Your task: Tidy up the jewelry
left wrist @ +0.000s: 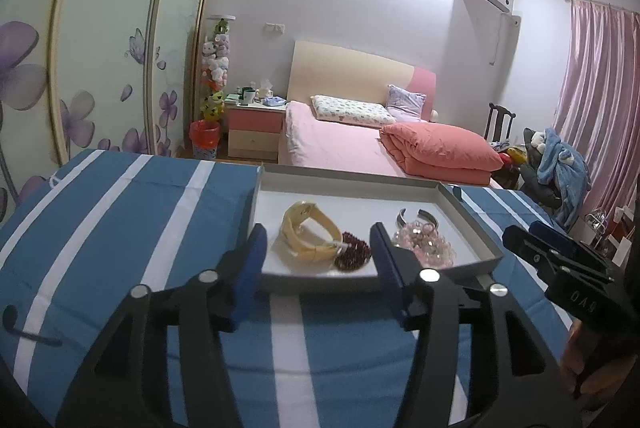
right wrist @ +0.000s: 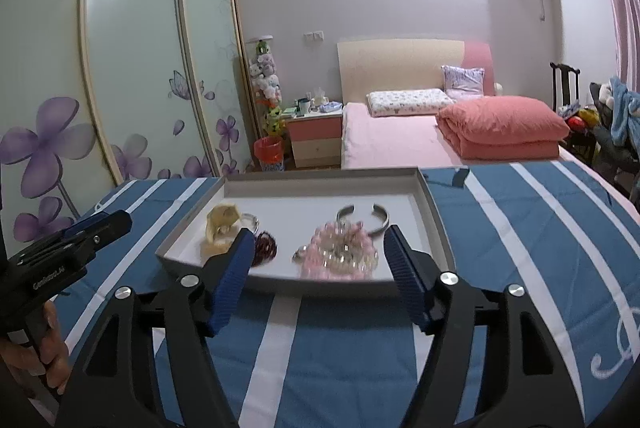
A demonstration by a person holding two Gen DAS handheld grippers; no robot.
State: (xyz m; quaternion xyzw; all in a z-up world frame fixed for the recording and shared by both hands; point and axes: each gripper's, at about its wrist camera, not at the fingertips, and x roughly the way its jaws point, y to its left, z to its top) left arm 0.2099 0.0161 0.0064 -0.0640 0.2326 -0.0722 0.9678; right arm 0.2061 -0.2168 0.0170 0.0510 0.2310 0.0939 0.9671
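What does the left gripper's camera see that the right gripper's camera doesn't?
Only the left wrist view shows the wide pink curtain beside the bed, and the right gripper entering from the side.

Only the right wrist view shows the white swirl embroidery on the blue striped cloth, and the left gripper at its edge.

Both show the white tray holding a cream band, dark red bead bracelet, pink bead bracelets and silver cuff, with the pink bed behind. Both grippers are open and empty.
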